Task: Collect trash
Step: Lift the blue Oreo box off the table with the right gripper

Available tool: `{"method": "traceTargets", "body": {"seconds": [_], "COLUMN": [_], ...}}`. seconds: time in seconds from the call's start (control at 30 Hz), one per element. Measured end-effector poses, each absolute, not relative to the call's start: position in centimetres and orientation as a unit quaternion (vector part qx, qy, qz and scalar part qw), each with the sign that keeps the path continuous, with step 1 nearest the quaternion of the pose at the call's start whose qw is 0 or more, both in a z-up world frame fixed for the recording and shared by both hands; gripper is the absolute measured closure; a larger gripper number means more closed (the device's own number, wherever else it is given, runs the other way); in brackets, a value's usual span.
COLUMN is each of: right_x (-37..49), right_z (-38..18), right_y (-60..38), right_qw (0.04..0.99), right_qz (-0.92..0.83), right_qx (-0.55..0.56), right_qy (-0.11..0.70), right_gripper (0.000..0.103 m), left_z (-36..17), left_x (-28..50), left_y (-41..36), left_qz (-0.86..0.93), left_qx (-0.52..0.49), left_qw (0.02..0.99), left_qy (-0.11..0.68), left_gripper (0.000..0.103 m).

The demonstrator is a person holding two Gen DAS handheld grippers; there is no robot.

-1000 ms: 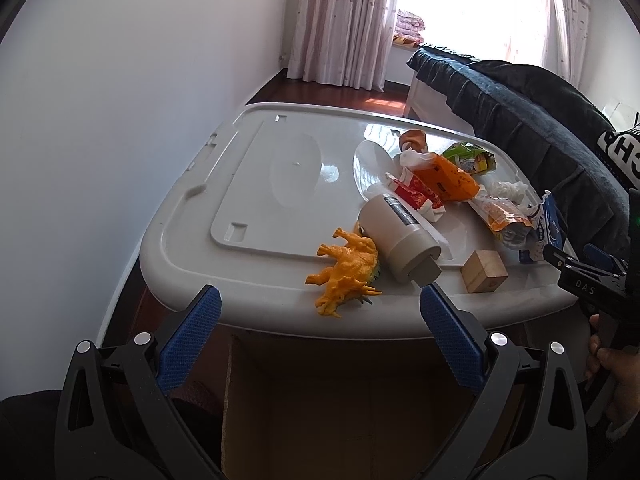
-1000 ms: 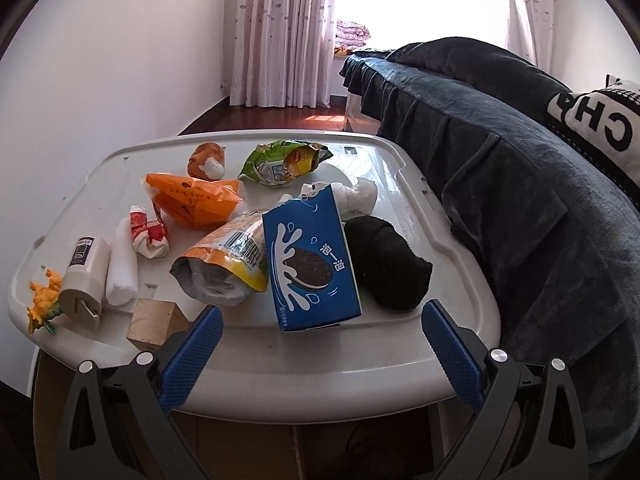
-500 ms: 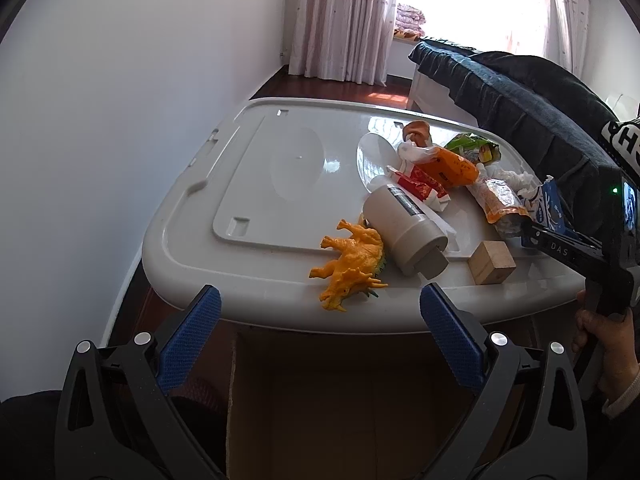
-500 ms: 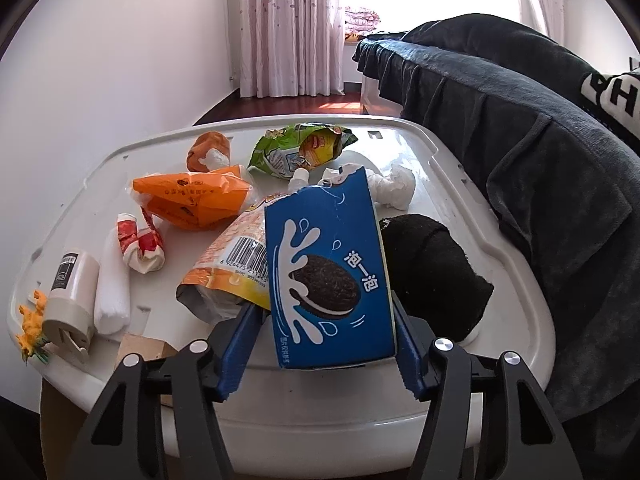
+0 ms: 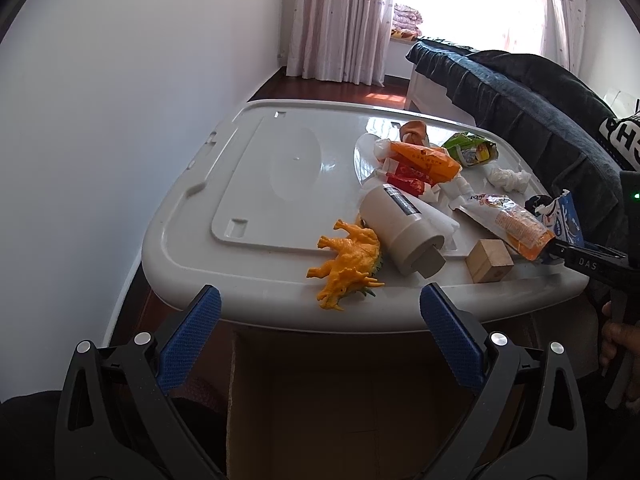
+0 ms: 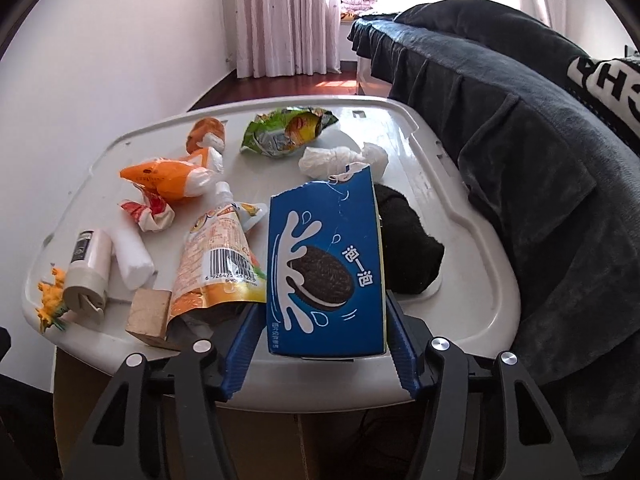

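My right gripper (image 6: 324, 320) is shut on the blue cookie box (image 6: 326, 272), its blue pads pressed on both sides of the box's lower end at the near edge of the grey bin lid (image 6: 460, 280). In the left wrist view the box (image 5: 566, 220) shows at the far right. Other trash lies on the lid: an orange drink pouch (image 6: 218, 264), an orange wrapper (image 6: 168, 176), a green chip bag (image 6: 288, 130), a red-white wrapper (image 6: 148, 212) and crumpled tissue (image 6: 340, 158). My left gripper (image 5: 320, 300) hangs open before the lid's near edge, holding nothing.
A yellow toy dinosaur (image 5: 348, 260), a beige bottle (image 5: 400, 232), a wooden block (image 5: 490, 260) and a black sock (image 6: 408, 252) share the lid. An open cardboard box (image 5: 340, 400) stands below its front edge. A dark blanket-covered sofa (image 6: 520, 140) is on the right, a white wall on the left.
My right gripper moved in and shut on the blue cookie box, which now stands more upright between the pads. The left gripper has stayed put and open.
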State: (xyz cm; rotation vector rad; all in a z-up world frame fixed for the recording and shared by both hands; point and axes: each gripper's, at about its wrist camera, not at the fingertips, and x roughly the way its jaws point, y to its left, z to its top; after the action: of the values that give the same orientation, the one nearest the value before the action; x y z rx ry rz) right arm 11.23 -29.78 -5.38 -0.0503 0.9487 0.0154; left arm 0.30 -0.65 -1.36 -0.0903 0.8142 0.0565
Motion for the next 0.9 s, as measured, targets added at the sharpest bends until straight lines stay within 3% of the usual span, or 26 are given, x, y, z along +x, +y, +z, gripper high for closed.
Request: {"method": "traceTargets", "body": {"seconds": [0.23,0.47,0.7,0.9], "right_x": [10.0,9.6,11.5,12.2], "right_z": [-5.6,-5.5,-6.1,-6.2], "right_y": [-29.3,-30.3,-30.9,-31.8], "right_qw": [0.888,0.892,0.896,0.898], "right_qz": [0.018,0.024,-0.022,-0.029], "right_qx": [-0.046,-0.017,0.012,0.044], "right_qy": [0.456,0.452,0.444,0.437], "right_gripper": [0.043,0.048,0.043,0.054], "left_z": [-1.5,-1.5,-1.7,-1.3], "left_x": [0.3,0.4,0.3,-0.4], "left_y": [-0.5,-1.0,-1.4,-1.9], "left_qz": [0.028,0.025,0.025,0.004], "left_qx": [-0.048,-0.042,-0.034,-0.036], "left_qw": [0.915,0.917,0.917,0.923], "left_qy": [0.398,0.395,0.396,0.383], "left_gripper": [0.006,0.006,0.006,0.006]}}
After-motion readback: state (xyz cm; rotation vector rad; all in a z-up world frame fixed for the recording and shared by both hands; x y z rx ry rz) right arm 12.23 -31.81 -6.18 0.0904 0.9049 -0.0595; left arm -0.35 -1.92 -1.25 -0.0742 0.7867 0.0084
